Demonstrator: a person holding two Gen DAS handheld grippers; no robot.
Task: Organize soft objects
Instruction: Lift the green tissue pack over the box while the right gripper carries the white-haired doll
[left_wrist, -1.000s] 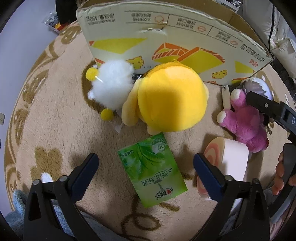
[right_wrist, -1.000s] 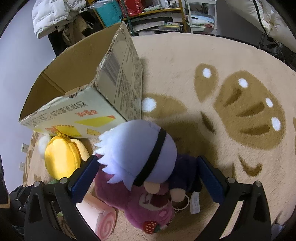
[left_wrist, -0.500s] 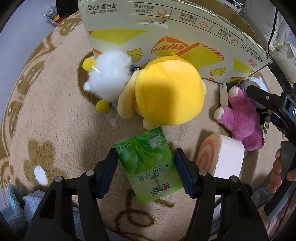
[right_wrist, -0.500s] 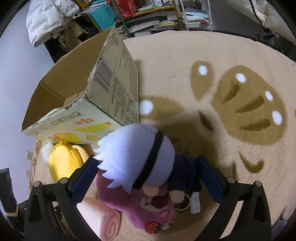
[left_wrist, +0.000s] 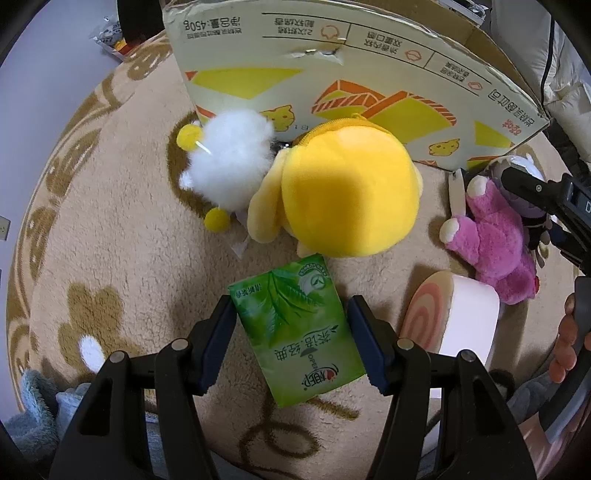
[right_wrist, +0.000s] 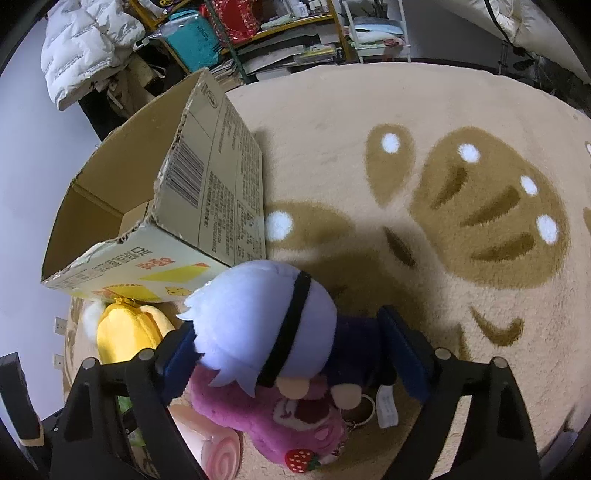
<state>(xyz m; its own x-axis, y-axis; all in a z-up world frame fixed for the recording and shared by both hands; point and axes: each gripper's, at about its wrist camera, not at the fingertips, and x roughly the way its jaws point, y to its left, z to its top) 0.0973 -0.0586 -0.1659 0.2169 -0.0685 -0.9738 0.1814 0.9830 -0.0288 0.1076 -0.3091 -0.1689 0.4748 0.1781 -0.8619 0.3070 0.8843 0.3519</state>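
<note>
My left gripper (left_wrist: 290, 317) is shut on a green tissue pack (left_wrist: 295, 328) lying on the beige rug. Beyond it lie a yellow plush (left_wrist: 347, 192), a white fluffy pom-pom toy (left_wrist: 229, 162), a pink bear plush (left_wrist: 495, 240) and a pink swirl-roll cushion (left_wrist: 454, 317). My right gripper (right_wrist: 288, 343) has its pads against a white-haired doll in dark clothes (right_wrist: 266, 321), which lies on the pink bear (right_wrist: 295, 424). An open cardboard box (right_wrist: 147, 206) stands just behind the toys; it also shows in the left wrist view (left_wrist: 351, 66).
The patterned rug (right_wrist: 443, 184) stretches to the right of the box. Shelves and a white jacket (right_wrist: 85, 44) stand beyond the rug. A blue-grey cloth (left_wrist: 33, 406) lies at the near left. The right gripper's body (left_wrist: 554, 206) hangs over the pink bear.
My left gripper closed from wide open onto the tissue pack. My right gripper narrowed around the white-haired doll and moved slightly.
</note>
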